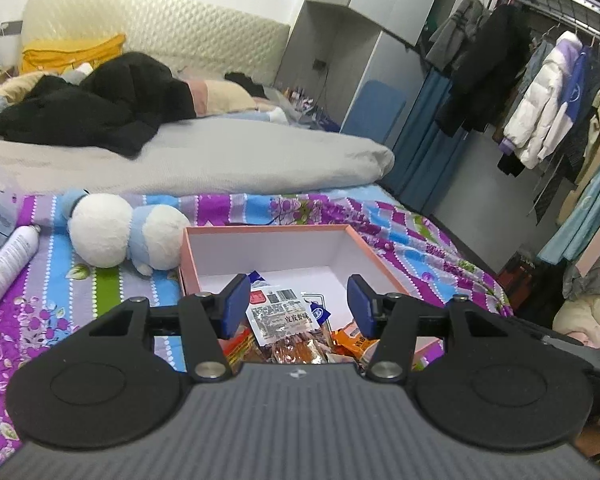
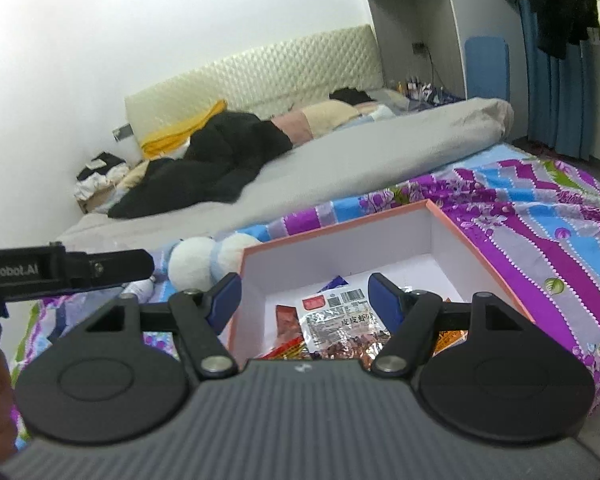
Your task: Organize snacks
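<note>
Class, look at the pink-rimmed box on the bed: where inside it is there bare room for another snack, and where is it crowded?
The pink-rimmed white cardboard box has bare floor along its far wall. The near end is crowded with snack packets.

A bed (image 1: 228, 160) carries everything, its near end spread with a purple, blue and green floral sheet (image 1: 400, 236). On the sheet sit an open pink-rimmed box (image 1: 260, 230), a white-and-blue plush toy (image 1: 100, 236) touching the box's left wall, and a spray can (image 1: 8, 264) farther left. A grey quilt (image 1: 260, 152) lies behind, with black clothing (image 1: 112, 100) heaped on it.
</note>
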The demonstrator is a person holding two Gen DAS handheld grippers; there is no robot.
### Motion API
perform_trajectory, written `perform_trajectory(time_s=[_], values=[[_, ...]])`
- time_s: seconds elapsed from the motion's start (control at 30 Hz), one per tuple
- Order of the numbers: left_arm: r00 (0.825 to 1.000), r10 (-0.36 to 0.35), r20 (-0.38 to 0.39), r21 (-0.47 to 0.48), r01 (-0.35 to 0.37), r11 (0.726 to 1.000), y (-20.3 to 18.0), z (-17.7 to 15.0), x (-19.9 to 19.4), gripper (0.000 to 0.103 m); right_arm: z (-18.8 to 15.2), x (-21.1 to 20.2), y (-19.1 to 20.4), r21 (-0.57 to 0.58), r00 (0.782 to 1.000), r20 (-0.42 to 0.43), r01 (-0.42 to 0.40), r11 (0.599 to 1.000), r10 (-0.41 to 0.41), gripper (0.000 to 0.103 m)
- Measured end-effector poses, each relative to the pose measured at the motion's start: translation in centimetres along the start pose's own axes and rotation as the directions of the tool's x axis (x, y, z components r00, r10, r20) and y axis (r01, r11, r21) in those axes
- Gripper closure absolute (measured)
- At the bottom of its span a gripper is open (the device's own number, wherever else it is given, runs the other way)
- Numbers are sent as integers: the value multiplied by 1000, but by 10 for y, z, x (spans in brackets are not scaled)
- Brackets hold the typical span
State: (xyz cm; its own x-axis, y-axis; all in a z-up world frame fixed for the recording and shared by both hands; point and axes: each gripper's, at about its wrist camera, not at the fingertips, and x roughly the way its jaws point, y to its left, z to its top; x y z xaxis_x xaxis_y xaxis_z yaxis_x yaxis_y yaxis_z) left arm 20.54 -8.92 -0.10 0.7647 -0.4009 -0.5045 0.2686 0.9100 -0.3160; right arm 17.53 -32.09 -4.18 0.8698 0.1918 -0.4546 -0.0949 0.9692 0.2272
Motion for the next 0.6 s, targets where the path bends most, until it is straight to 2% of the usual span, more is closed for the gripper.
perform_trajectory(time_s=[0.37,0.6], values=[[998,11,63,11,-12,1000,-10,-22,-80,44,-15,-57,23,-12,999,47,1,1000,-1,31],[997,28,78,17,-29,999,-16,-42,-119,43,-25,-86,35,-32,997,70,-9,999,11,31]])
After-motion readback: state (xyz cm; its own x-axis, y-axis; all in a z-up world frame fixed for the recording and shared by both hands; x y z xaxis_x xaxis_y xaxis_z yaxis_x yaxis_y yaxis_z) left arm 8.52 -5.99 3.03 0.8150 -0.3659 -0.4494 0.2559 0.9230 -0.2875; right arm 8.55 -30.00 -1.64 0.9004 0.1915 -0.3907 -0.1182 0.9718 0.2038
